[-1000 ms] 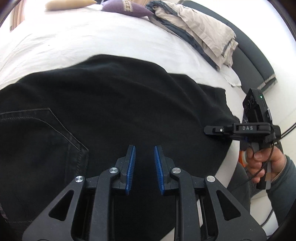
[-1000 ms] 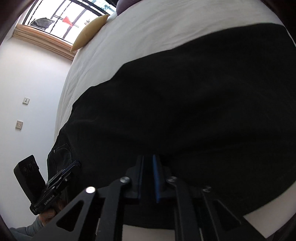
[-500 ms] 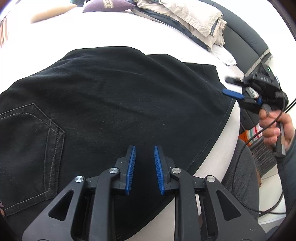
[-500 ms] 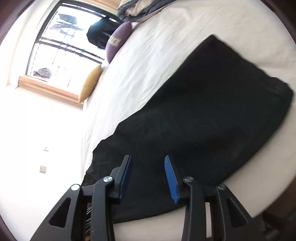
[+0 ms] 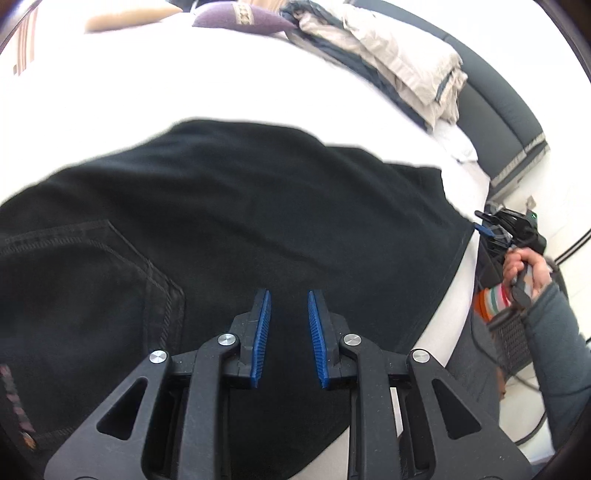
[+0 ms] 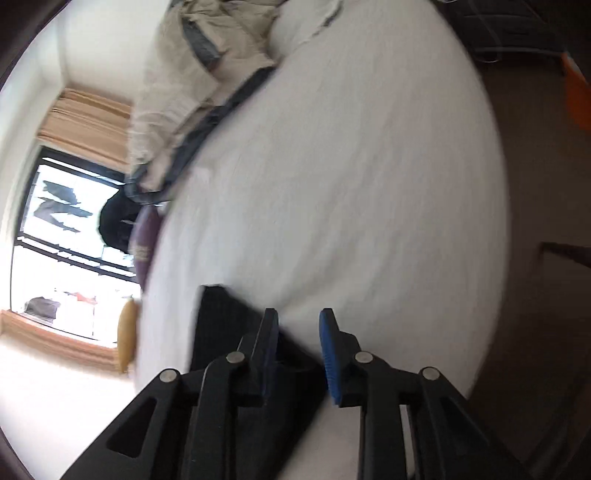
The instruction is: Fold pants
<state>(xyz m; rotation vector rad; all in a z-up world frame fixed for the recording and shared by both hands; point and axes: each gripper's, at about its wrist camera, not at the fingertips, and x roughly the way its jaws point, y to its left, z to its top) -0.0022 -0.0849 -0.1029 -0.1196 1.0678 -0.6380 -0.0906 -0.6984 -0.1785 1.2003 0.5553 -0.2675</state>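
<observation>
The black pants (image 5: pixel 258 221) lie folded flat on the white bed (image 5: pixel 184 74), back pocket (image 5: pixel 92 280) at the left. My left gripper (image 5: pixel 289 295) hovers over the near part of the pants, open with a narrow gap and nothing between its blue pads. In the left wrist view my right gripper (image 5: pixel 482 221) sits in a person's hand just off the pants' right hem corner. In the blurred right wrist view the right gripper (image 6: pixel 297 325) is rolled sideways over the sheet. Its jaws are closing and hold nothing. A black corner of the pants (image 6: pixel 221 317) lies below its left finger.
A heap of beige and dark bedding (image 5: pixel 399 62) lies at the far right of the bed, with a purple pillow (image 5: pixel 240 18) and a yellow one (image 5: pixel 125 14) behind. A dark headboard (image 5: pixel 495 107), a basket (image 5: pixel 513 332) and cables flank the bed's right edge. A window (image 6: pixel 66 236) is beyond.
The right gripper let go of the pants, opened, swung off to their right hem corner and rolled over. The left gripper lifted a little and stayed open.
</observation>
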